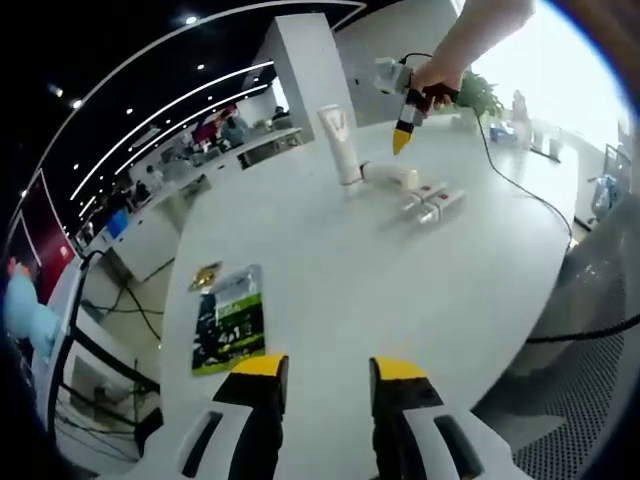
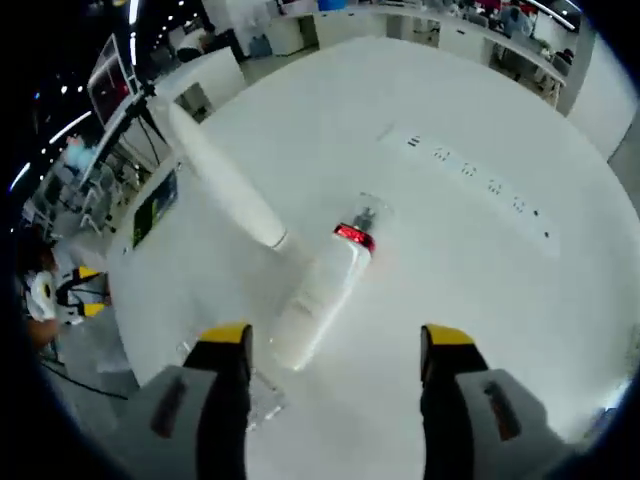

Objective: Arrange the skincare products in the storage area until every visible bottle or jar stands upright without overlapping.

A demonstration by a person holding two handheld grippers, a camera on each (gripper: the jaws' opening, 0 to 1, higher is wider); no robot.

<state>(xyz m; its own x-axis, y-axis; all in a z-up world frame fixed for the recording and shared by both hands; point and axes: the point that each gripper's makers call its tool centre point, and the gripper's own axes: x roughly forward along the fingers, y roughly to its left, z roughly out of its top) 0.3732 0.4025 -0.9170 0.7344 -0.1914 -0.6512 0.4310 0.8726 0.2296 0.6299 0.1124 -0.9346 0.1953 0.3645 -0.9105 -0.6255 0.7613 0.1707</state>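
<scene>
You work in a large open-plan office or showroom: a round white table point(image 1: 330, 270), rows of ceiling lights point(image 1: 160, 120), distant desks point(image 1: 250, 145) with people.

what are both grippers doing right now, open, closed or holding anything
left gripper: open, holding nothing, above the white table.
right gripper: open, holding nothing, hovering over the lying white bottle.

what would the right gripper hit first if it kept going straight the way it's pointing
Most likely the white bottle lying on its side, which sits between the open jaws of the right gripper just ahead; the white tube lies to one side. Depth is uncertain.
</scene>
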